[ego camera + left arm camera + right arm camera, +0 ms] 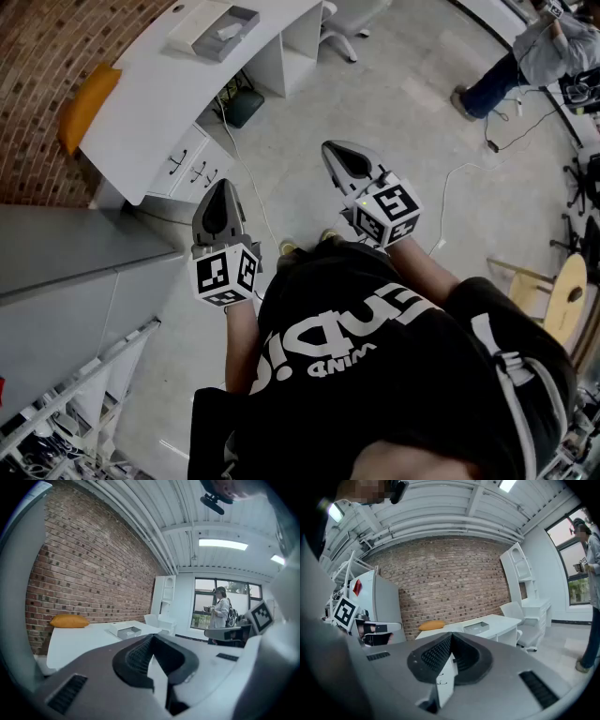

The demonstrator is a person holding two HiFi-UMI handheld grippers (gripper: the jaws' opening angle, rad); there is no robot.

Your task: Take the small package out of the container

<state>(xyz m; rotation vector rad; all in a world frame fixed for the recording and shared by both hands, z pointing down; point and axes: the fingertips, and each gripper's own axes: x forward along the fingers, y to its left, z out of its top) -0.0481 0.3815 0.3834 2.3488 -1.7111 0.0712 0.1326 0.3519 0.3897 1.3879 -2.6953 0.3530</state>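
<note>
An open grey-and-white container (217,33) sits on the far white desk (150,103), with something pale inside that I cannot make out. The same container (125,630) (477,627) shows small and distant in both gripper views. My left gripper (218,190) and right gripper (335,150) are held side by side over the floor, well short of the desk. The jaws of each meet at the tips with nothing between them, as the left gripper (151,637) and right gripper (451,636) views show.
An orange cushion (88,105) lies on the desk's left end. Drawers (190,165) stand under the desk, and a white chair (349,21) is beside it. A grey cabinet (66,272) is at my left. A person (530,54) stands at the far right. A cable (450,192) runs over the floor.
</note>
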